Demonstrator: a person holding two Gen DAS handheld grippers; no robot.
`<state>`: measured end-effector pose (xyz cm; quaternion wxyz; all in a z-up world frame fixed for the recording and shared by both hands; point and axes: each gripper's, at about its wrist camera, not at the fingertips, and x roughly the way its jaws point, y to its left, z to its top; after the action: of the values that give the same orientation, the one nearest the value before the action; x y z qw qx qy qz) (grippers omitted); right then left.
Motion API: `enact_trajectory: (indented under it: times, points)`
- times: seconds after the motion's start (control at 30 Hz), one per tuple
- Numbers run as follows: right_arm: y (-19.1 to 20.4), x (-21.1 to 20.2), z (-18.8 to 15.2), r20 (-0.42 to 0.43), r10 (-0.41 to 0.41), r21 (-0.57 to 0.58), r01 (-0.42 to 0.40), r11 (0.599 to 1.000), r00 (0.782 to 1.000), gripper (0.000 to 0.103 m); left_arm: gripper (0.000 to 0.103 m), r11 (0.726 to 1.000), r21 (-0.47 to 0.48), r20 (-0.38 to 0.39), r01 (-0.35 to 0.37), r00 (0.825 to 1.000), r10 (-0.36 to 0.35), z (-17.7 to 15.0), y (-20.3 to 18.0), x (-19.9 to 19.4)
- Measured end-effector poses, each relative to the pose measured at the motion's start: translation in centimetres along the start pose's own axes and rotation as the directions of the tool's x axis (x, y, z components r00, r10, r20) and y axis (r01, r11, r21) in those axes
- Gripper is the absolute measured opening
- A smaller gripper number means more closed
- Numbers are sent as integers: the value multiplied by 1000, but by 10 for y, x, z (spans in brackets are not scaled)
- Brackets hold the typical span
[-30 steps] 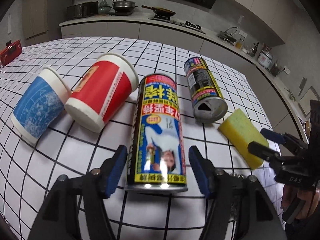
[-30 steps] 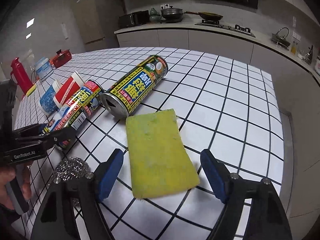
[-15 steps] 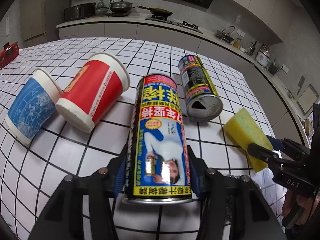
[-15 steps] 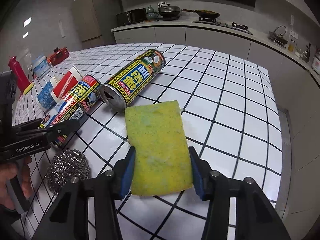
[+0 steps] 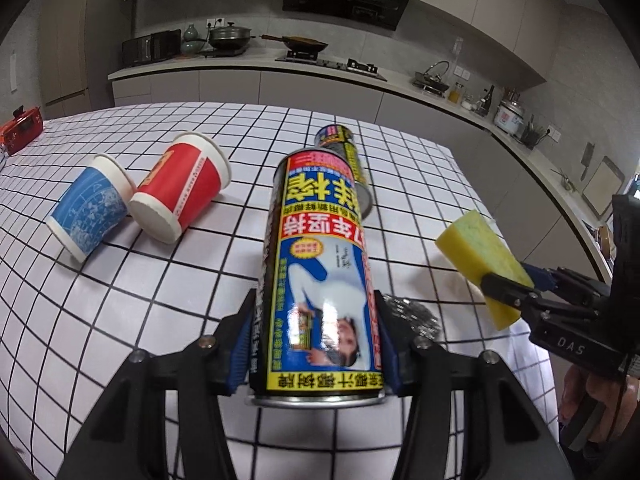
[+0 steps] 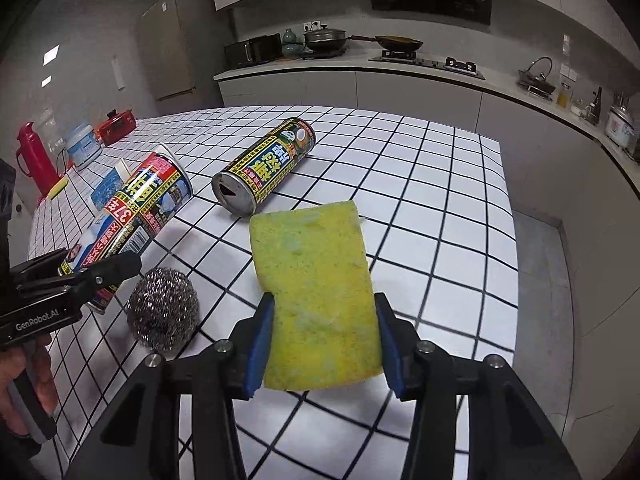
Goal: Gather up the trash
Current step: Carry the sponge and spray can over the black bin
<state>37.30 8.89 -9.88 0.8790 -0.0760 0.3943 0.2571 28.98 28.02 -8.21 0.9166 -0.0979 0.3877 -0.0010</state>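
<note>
My left gripper (image 5: 316, 344) is shut on a tall drink can (image 5: 320, 272) with a blue, yellow and red label and holds it tilted above the tiled table; the can also shows in the right wrist view (image 6: 132, 216). My right gripper (image 6: 324, 344) is shut on a yellow sponge (image 6: 320, 292), lifted off the table, which also shows in the left wrist view (image 5: 480, 256). A second can (image 6: 264, 168) lies on its side. A red paper cup (image 5: 180, 192) and a blue paper cup (image 5: 90, 212) lie on their sides at the left.
A steel wool ball (image 6: 162, 308) sits on the white tiled table (image 6: 440, 184) between the grippers. A red thermos (image 6: 32, 160), a small red pot (image 6: 116, 124) and a white container (image 6: 82, 148) stand at the far left. The table edge runs along the right.
Both grippers closed, the left on the can and the right on the sponge, and both have lifted their objects off the table.
</note>
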Motion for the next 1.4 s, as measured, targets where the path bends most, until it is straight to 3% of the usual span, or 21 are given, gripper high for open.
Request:
enact_trajectory:
  times: [0.63, 1.0, 1.4]
  points:
    - [-57, -82, -57, 44, -42, 54, 40, 998, 998, 49, 53, 998, 58, 15, 29, 999, -30, -29, -85, -22]
    - [-127, -141, -108, 45, -103, 110, 97, 989, 994, 49, 53, 987, 131, -1, 89, 996, -90, -54, -178, -27]
    - [-222, -196, -183, 1, -180, 203, 176, 963, 984, 49, 53, 961, 206, -72, 185, 982, -173, -95, -287, -13]
